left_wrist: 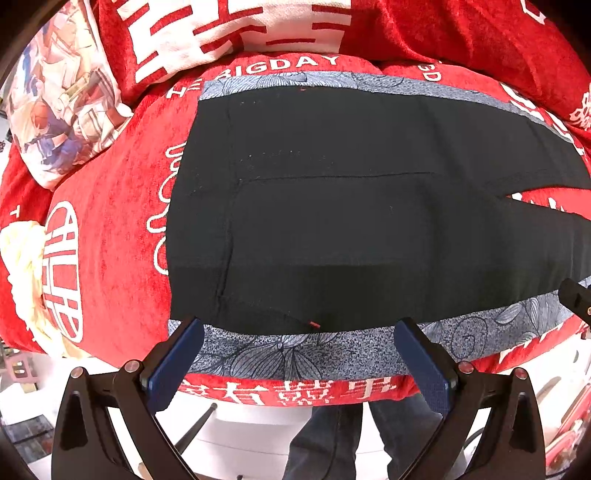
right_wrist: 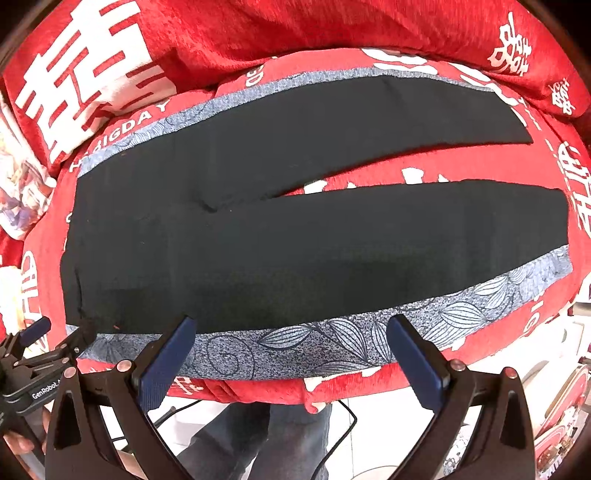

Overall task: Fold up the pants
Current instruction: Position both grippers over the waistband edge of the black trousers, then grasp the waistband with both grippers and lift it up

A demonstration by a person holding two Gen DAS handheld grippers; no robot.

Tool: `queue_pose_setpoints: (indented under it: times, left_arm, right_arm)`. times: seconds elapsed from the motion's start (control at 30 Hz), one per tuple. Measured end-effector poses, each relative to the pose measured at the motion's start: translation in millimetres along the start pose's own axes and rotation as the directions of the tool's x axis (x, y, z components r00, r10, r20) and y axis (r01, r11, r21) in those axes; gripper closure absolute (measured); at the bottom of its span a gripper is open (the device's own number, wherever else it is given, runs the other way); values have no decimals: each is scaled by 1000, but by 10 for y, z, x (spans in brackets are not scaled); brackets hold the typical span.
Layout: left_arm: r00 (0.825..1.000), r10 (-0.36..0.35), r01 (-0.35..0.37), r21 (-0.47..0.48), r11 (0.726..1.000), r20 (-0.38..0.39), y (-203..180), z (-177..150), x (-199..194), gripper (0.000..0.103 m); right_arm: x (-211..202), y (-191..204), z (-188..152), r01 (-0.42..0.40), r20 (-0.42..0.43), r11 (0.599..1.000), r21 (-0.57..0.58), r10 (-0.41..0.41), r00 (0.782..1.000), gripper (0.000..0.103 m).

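Surface: a cushioned seat or bed covered by a red blanket [left_wrist: 110,229] printed with white characters and the words "THE BIGDAY"; whether it is a sofa or a bed cannot be told. A second red cover with large white characters [left_wrist: 236,33] rises behind it on the far side.

Pants [right_wrist: 258,251]: black, with grey floral-patterned side bands [right_wrist: 332,343], laid flat and unfolded across the blanket, waist to the left, the two legs running right with a red wedge of blanket showing between them. The far leg ends short of the right edge of the seat; the near leg's hem lies at the right. A small red mark sits on the near edge close to the waist.

Around: a pillow with a pictorial print [left_wrist: 62,96] at far left, resting on the blanket and clear of the pants; a cream tasselled fringe [left_wrist: 22,266] at the left edge. Below the seat's near edge, the person's jeans-clad legs [left_wrist: 332,443] and a pale floor; a dark cable trails there in the right wrist view. Items at the lower right margins are too blurred to name.

Left gripper [left_wrist: 299,354]: fingers spread wide, empty, poised over the near floral band by the waist.

Right gripper [right_wrist: 291,354]: fingers likewise apart, empty, over the near band further along the leg.
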State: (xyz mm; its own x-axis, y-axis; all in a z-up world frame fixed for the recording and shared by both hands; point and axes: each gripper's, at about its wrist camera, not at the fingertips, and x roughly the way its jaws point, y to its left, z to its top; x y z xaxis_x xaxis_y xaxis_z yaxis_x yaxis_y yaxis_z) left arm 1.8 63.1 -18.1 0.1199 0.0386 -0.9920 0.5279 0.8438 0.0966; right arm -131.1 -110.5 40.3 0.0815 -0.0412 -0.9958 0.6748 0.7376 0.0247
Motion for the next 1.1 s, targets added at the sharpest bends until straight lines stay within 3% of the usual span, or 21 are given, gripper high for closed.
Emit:
queue_pose_setpoints:
  times: [0.4, 0.8, 1.1]
  left_arm:
    - [1000, -16, 16, 13, 1000, 3, -36, -28, 7, 0]
    - [999, -18, 17, -32, 999, -36, -271, -109, 127, 0]
    - [1000, -22, 21, -81, 996, -11, -486, -161, -10, 0]
  right_arm:
    - [-38, 61, -17, 20, 12, 999, -36, -20, 1000, 0]
    - [76, -107, 3, -14, -10, 999, -47, 13, 1000, 0]
    - [76, -346, 55, -65, -12, 995, -78, 64, 998, 0]
